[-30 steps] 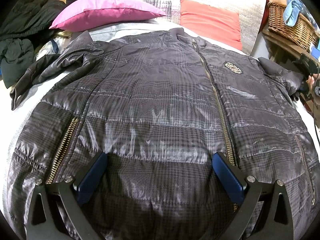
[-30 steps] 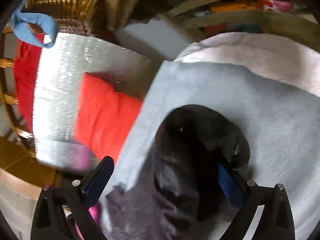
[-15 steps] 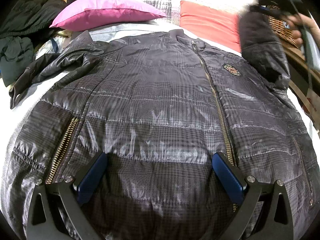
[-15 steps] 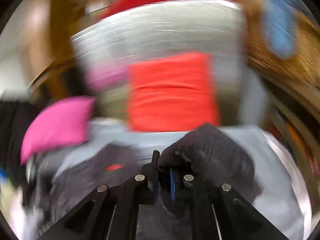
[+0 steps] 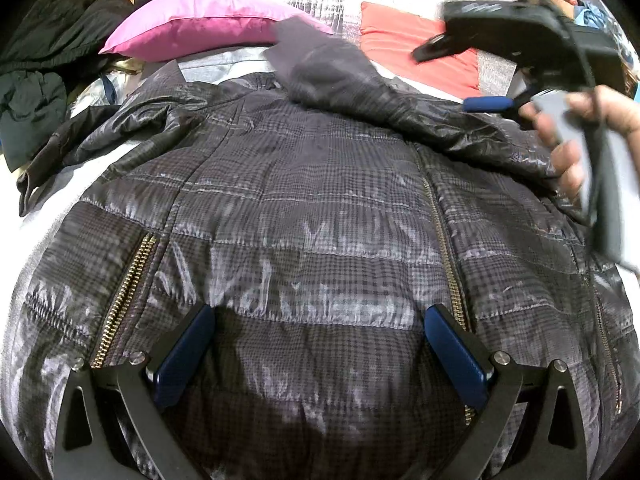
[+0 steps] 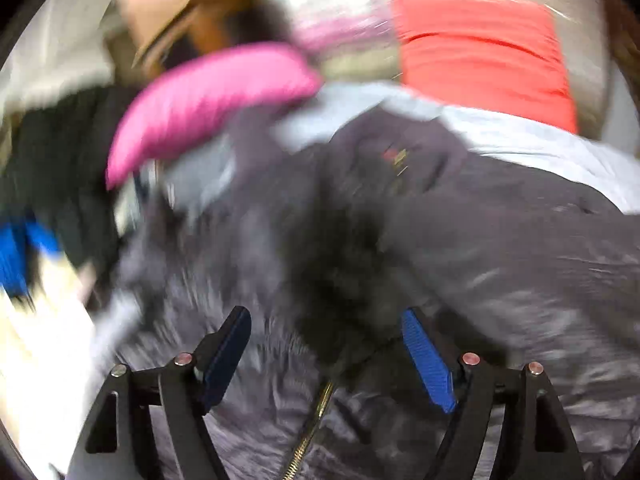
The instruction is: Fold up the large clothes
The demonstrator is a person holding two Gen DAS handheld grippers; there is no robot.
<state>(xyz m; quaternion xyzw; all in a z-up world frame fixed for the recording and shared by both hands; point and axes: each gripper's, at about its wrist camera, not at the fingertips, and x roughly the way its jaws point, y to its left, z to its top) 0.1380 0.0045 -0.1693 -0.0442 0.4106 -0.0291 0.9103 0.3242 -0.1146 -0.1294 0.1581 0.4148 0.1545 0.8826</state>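
Note:
A dark checked puffer jacket [image 5: 320,200] lies front up on the bed, zip [image 5: 444,248] closed. Its right sleeve [image 5: 360,92] is now laid slantwise across the chest toward the collar. My left gripper [image 5: 320,312] stands open low over the jacket's hem, nothing pinched between its blue pads [image 5: 184,356]. A hand [image 5: 568,148] holds my right gripper [image 5: 452,76] above the jacket's right shoulder. In the blurred right wrist view the right gripper [image 6: 325,314] has its jaws opening, the dark sleeve [image 6: 340,280] lying loose beneath them and not pressed.
A pink pillow [image 5: 200,28] and an orange pillow [image 5: 420,56] lie at the head of the bed. Dark clothes [image 5: 36,80] are piled at the left. The jacket's other sleeve [image 5: 80,148] trails off to the left over the pale sheet [image 5: 224,64].
The right gripper shut on the right sleeve's end, lifted it and swung it across the chest, then opened and let it drop. The left gripper stayed put.

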